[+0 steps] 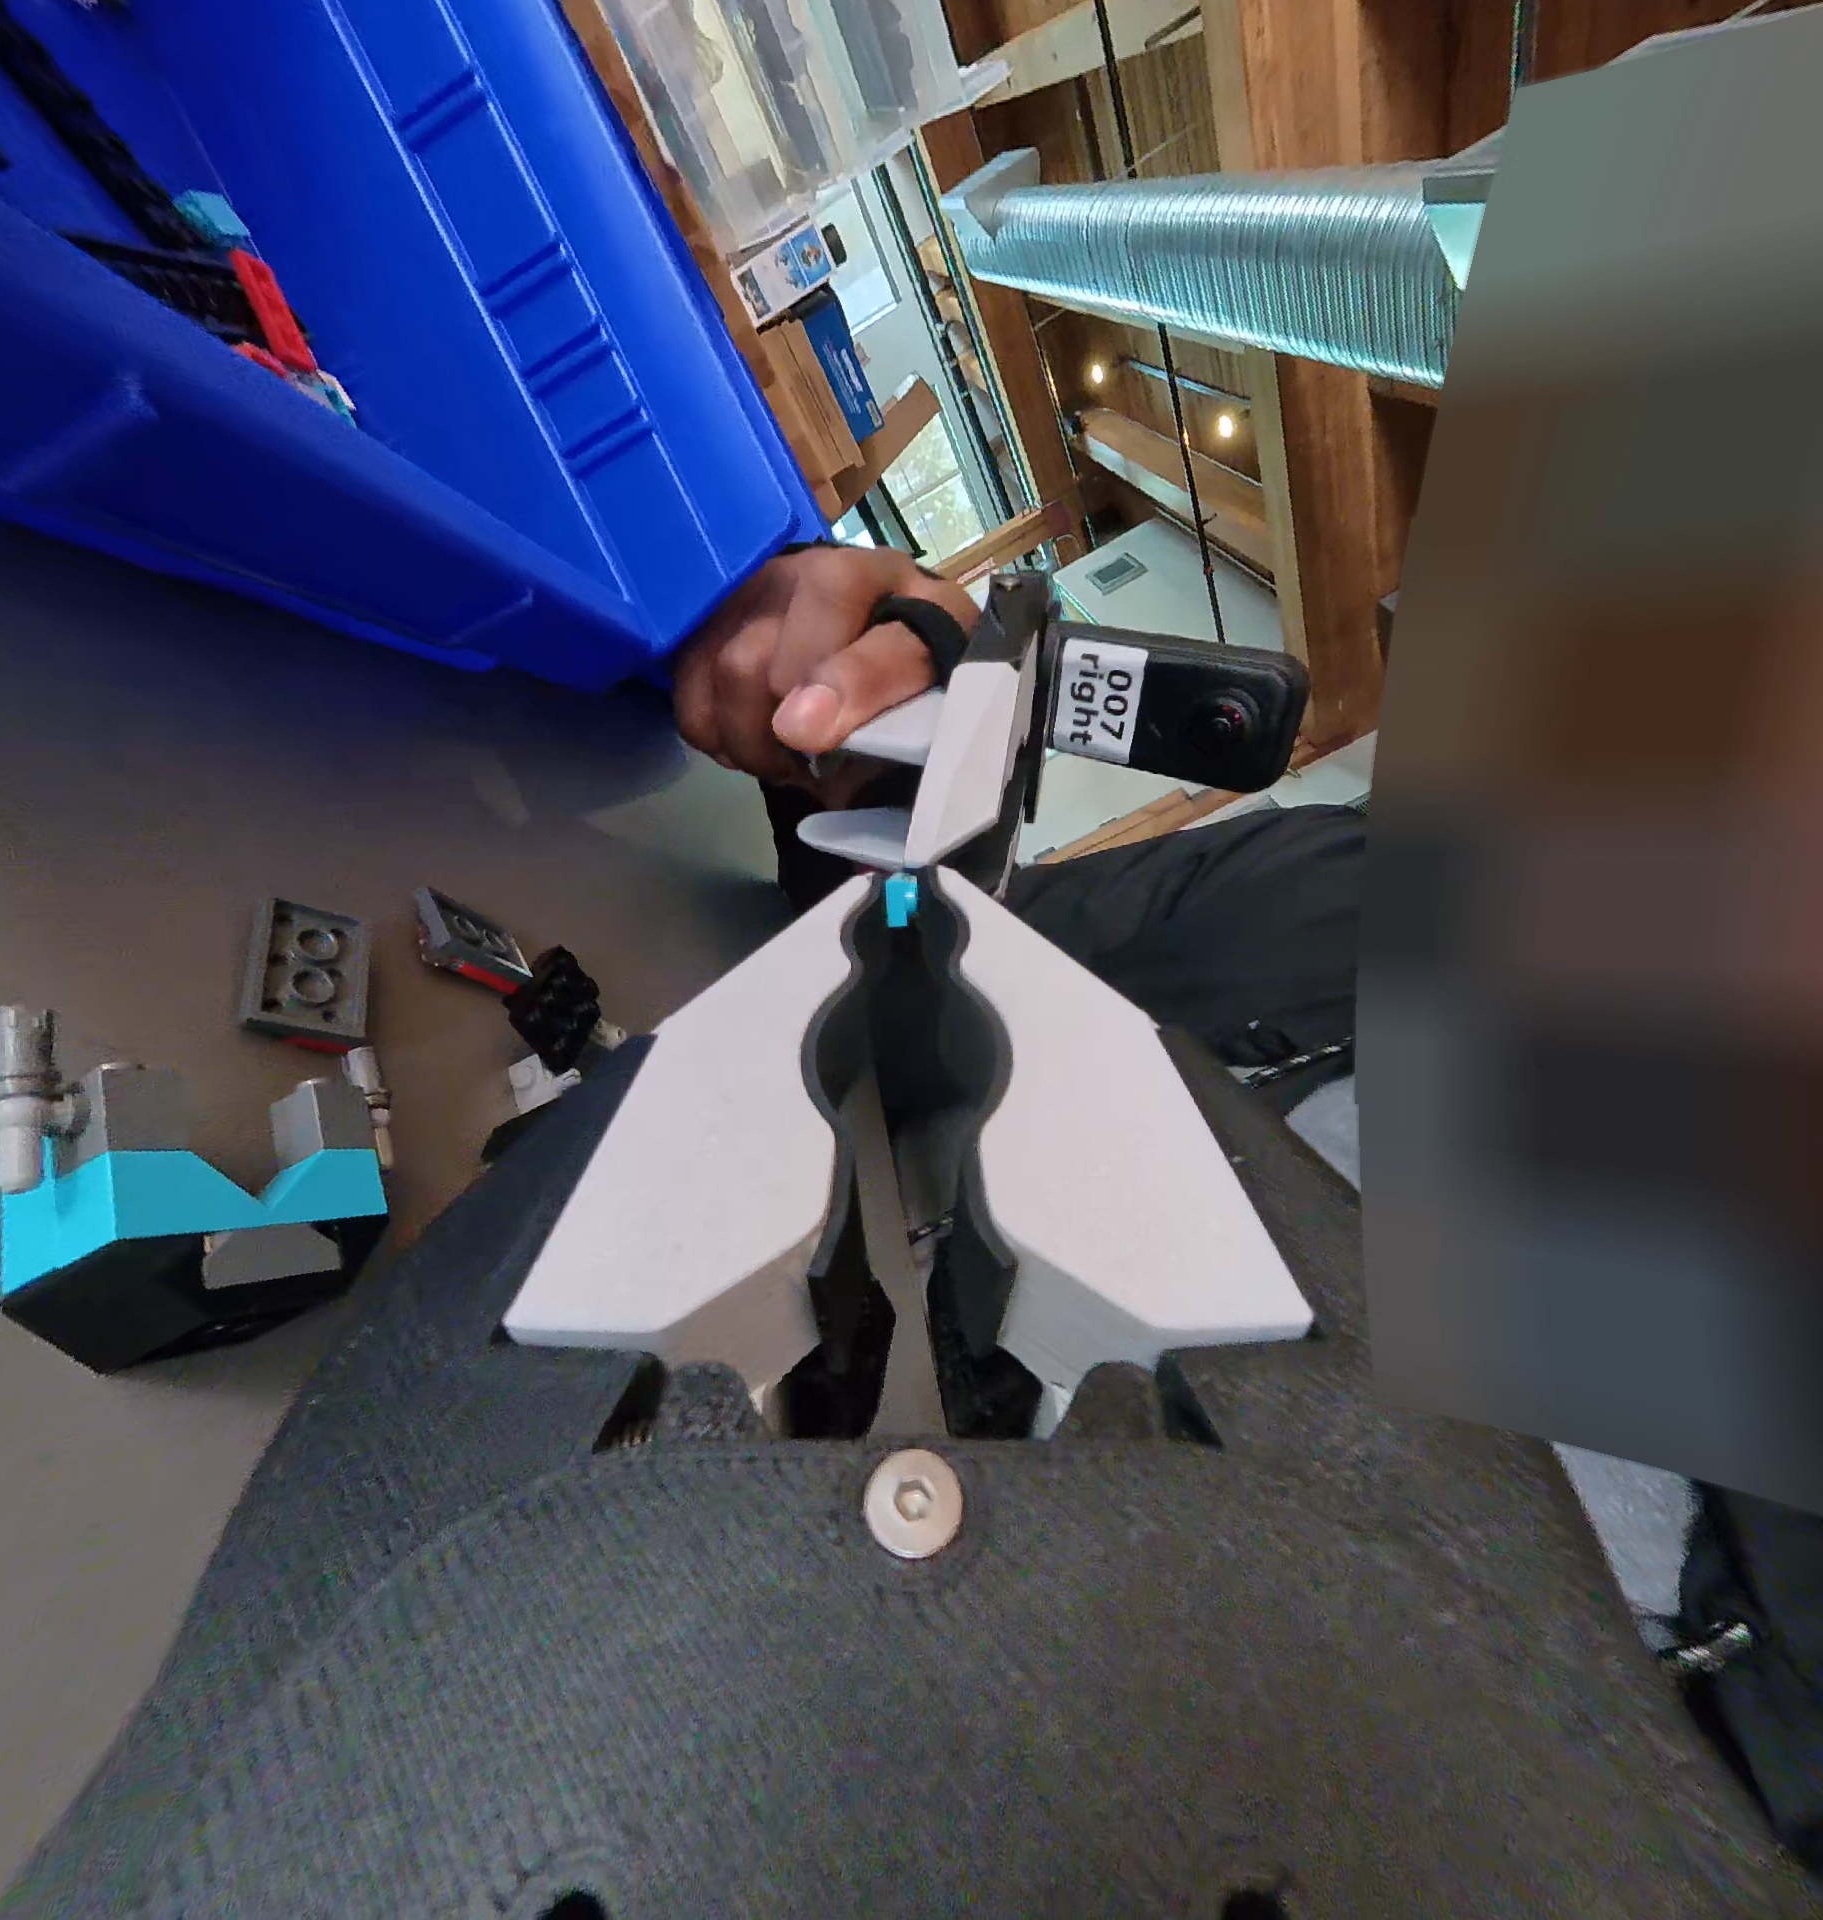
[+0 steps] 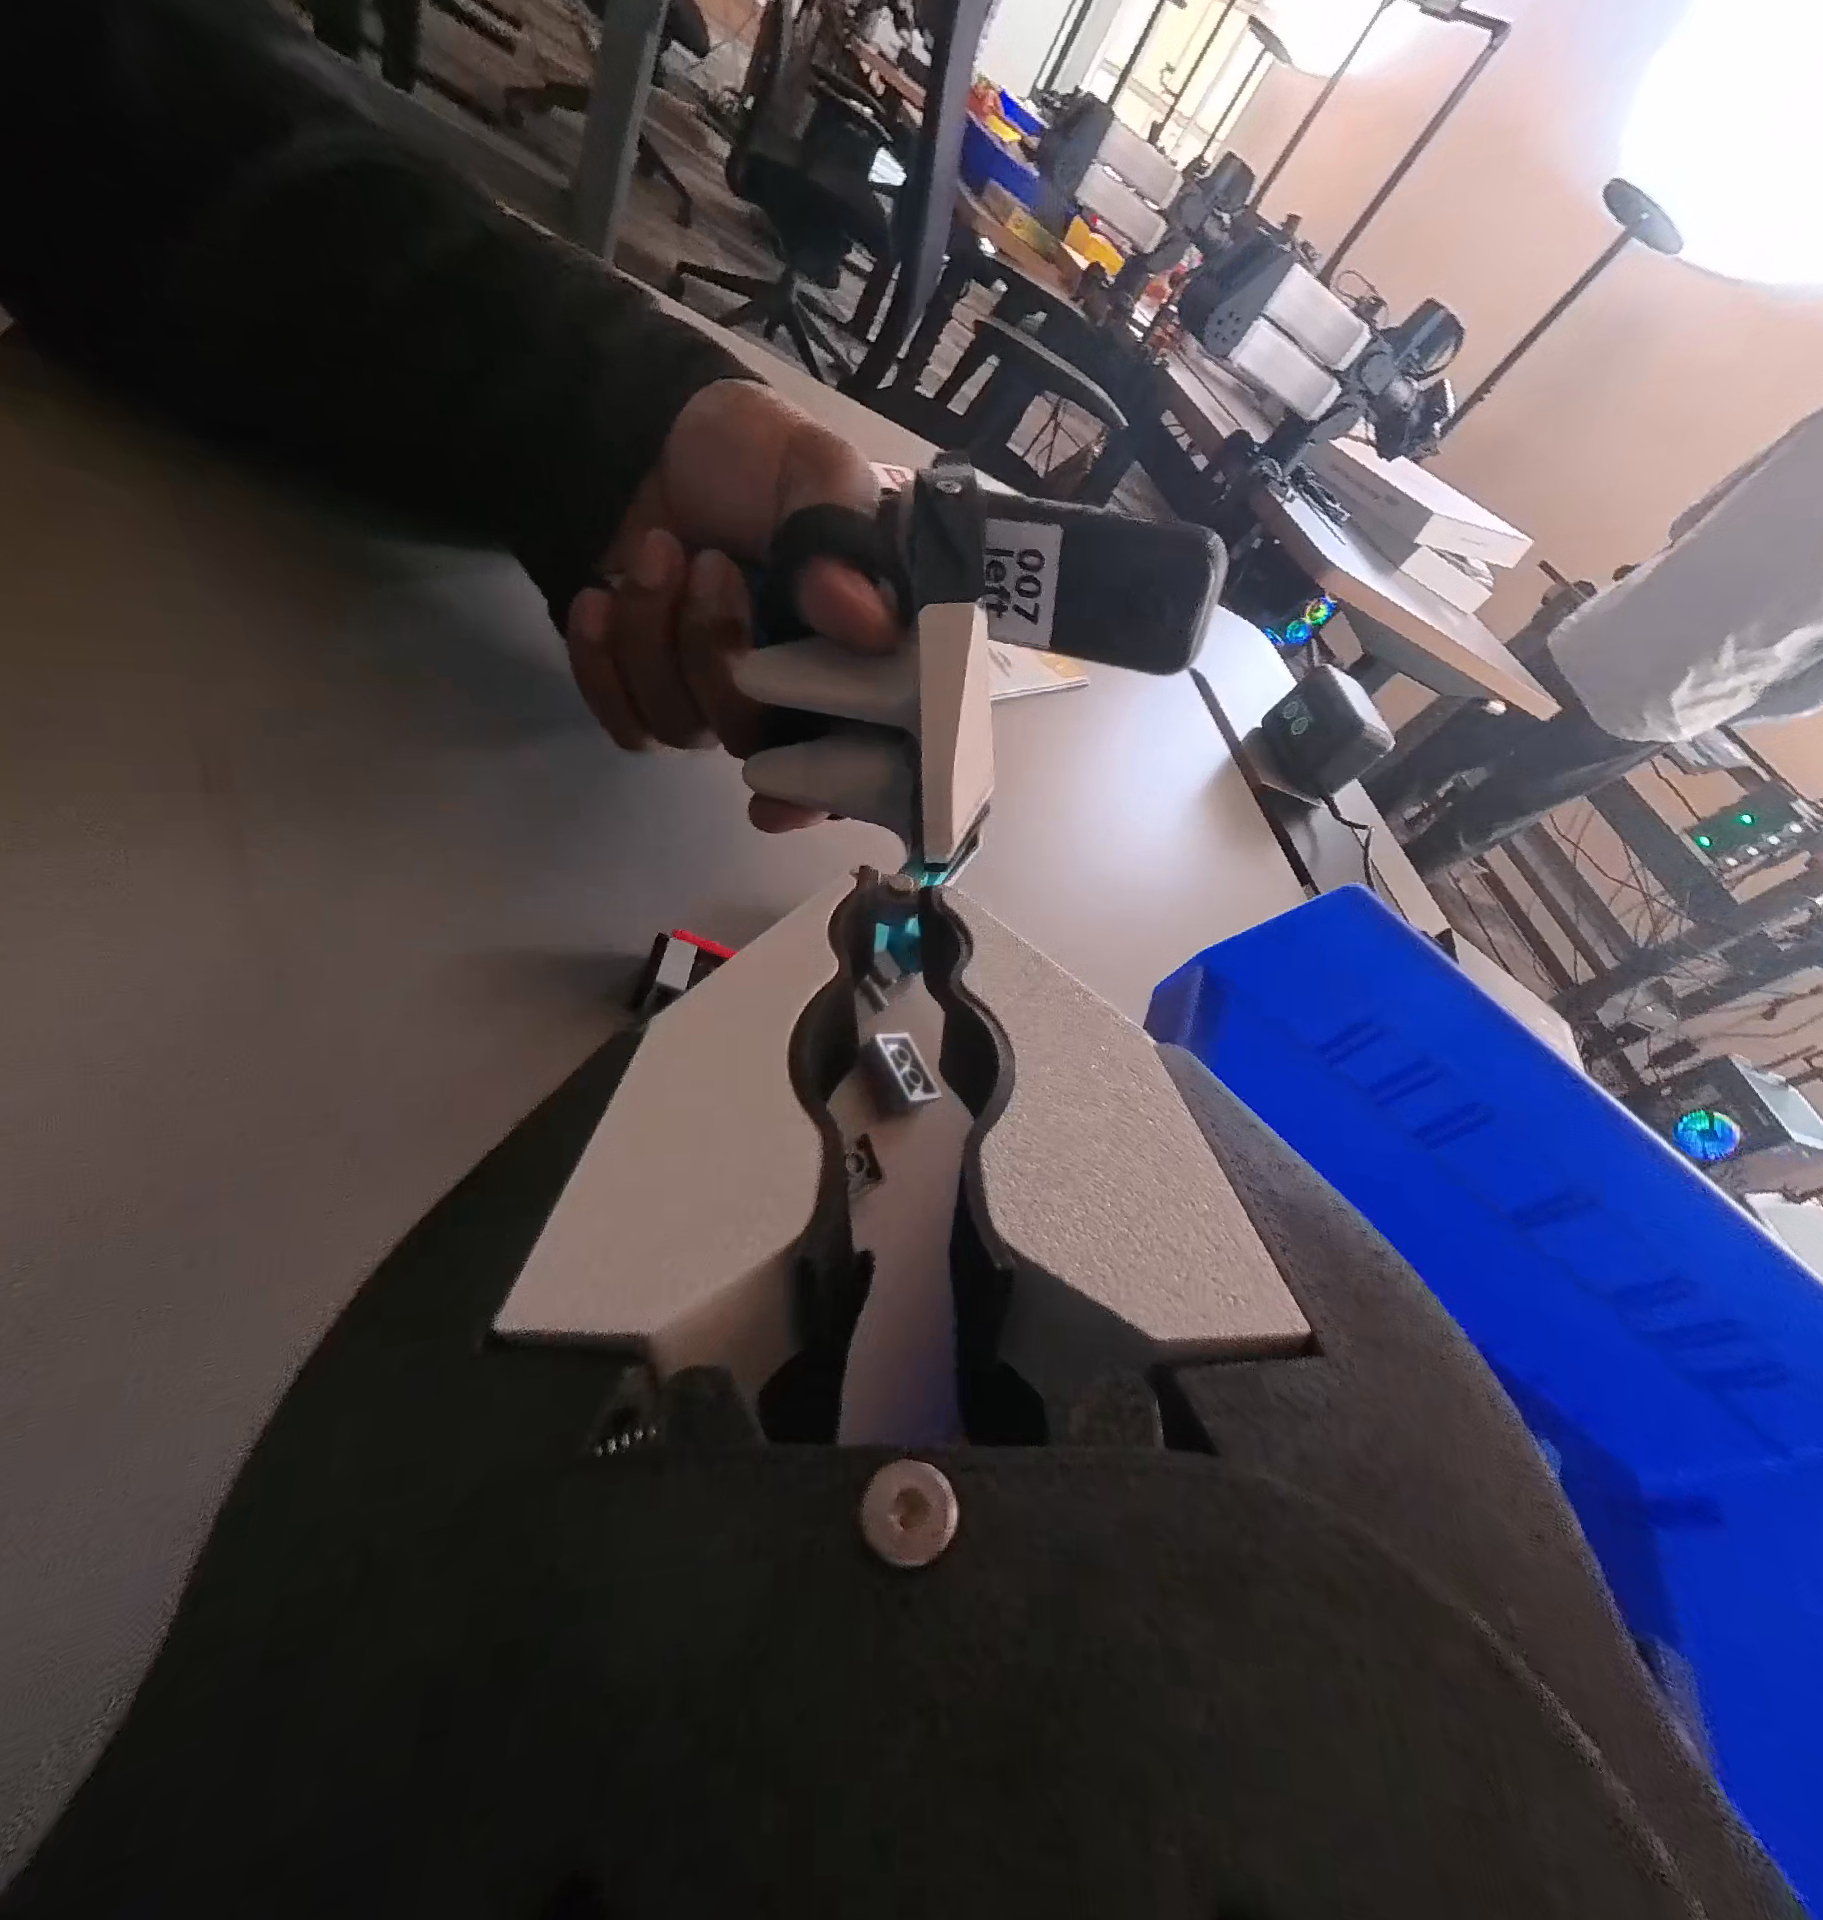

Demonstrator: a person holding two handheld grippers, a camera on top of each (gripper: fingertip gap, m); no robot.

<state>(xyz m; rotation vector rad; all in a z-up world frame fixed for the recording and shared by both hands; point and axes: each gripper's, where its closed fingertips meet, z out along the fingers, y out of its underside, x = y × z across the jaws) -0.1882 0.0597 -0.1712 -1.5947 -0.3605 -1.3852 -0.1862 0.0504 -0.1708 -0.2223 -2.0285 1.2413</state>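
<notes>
both hand-held grippers, left (image 1: 899, 902) and right (image 2: 899, 902), pinch one teal brick (image 1: 899, 900) tip-to-tip.

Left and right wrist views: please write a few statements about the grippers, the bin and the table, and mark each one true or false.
1. The left gripper is shut on a small teal brick. True.
2. The blue bin is empty. False: it holds loose bricks, among them a red brick.
3. The right gripper is far away from the left gripper. False: their fingertips meet tip to tip at the teal brick.
4. A grey plate lies on the table. True.
</notes>
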